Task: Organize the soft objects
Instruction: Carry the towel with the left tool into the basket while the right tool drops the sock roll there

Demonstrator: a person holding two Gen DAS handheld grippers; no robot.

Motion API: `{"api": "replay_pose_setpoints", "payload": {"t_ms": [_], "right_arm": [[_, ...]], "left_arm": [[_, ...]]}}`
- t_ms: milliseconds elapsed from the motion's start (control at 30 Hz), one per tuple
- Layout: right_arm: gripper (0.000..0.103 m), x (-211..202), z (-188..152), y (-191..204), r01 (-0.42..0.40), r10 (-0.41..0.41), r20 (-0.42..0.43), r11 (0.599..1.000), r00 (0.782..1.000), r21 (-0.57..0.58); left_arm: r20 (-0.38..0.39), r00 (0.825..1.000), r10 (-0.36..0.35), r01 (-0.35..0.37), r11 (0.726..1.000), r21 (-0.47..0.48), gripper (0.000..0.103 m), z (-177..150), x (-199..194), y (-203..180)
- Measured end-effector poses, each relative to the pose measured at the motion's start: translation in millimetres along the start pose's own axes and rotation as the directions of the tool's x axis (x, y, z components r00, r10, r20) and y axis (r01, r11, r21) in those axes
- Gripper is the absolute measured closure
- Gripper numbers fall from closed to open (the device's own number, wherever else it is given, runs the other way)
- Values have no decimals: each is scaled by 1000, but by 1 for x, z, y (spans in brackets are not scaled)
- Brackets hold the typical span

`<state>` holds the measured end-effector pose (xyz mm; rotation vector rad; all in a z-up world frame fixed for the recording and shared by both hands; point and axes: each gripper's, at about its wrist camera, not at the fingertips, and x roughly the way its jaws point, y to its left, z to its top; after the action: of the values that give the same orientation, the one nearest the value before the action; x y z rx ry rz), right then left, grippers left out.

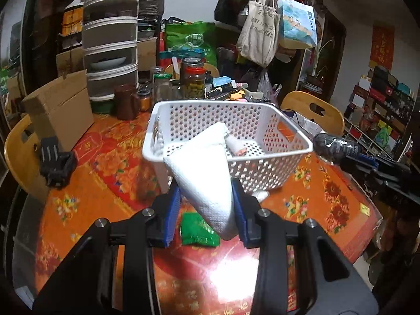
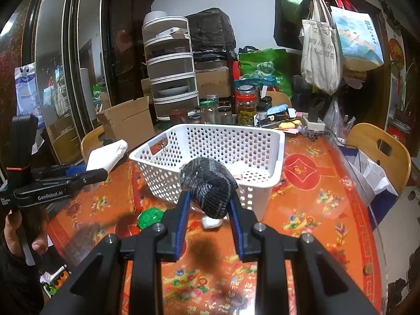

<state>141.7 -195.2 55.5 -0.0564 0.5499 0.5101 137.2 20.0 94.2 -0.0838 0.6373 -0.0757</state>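
Note:
A white perforated basket stands on the table, with a small white and pink item inside. My left gripper is shut on a folded white cloth, held above the table in front of the basket; the cloth also shows in the right wrist view. My right gripper is shut on a balled dark knit cloth, just before the basket's near wall; it also shows in the left wrist view. A green packet lies on the table.
The table has an orange and red floral cover. Jars, a cardboard box and a tiered food cover stand behind the basket. Wooden chairs flank the table. A small white item lies by the basket.

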Motion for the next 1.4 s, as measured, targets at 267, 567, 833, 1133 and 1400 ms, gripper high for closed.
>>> {"api": "replay_pose_setpoints", "payload": {"t_ms": [267, 567, 833, 1133, 1400], "right_arm": [[75, 23, 33, -8, 40, -40, -17, 999, 999, -21], [75, 67, 58, -17, 58, -61, -74, 997, 995, -42], [75, 113, 67, -23, 83, -94, -151, 994, 984, -78], [75, 167, 67, -31, 108, -129, -278, 990, 952, -88], [75, 193, 56, -28, 102, -134, -343, 989, 930, -109]], "left_arm": [[-48, 999, -21, 19, 999, -28, 69, 49, 38, -1], [-100, 995, 16, -18, 1000, -23, 69, 87, 92, -1], [-165, 986, 26, -30, 999, -20, 69, 104, 142, -3], [-272, 961, 53, -62, 998, -23, 68, 102, 200, -1], [-307, 951, 46, -62, 997, -40, 68, 89, 221, 3]]}}
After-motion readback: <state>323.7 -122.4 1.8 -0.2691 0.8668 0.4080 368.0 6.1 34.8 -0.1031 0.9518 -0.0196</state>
